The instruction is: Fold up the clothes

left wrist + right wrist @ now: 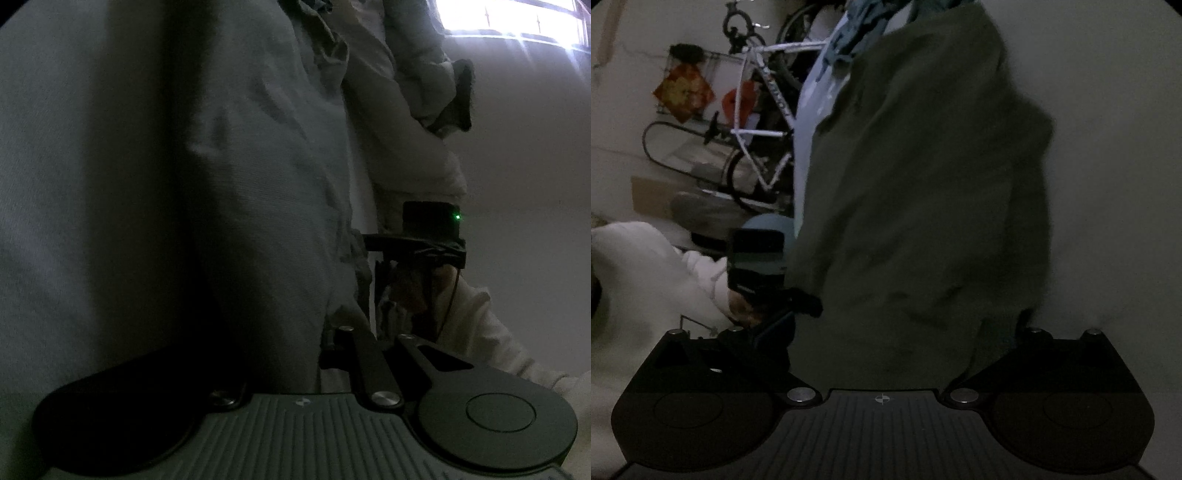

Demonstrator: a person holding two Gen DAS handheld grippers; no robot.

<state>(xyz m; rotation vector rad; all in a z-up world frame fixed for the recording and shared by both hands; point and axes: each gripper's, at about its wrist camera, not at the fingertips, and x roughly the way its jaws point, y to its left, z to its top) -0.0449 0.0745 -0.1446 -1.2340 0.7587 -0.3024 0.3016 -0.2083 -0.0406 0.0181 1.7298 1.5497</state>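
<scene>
Left wrist view: left claw (338,332) pinched nearly closed on the edge of the hanging grey-green garment (258,166), held in the air. Right wrist view: right claw (882,332) spread wide, nothing gripped, garment (916,177) hanging just ahead between the open fingers. Recommended: keep the left pinch firm; bring the right claw onto the opposite free edge at matching height; close only once cloth sits fully between the pads.

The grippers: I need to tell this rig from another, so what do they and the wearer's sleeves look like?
Each gripper is black, with round discs either side of a ribbed grey plate bearing a small crosshair mark and silver pivot screws. The left gripper and right gripper each carry a boxy black camera; one shows a green light. The sleeves are white and bulky.
</scene>
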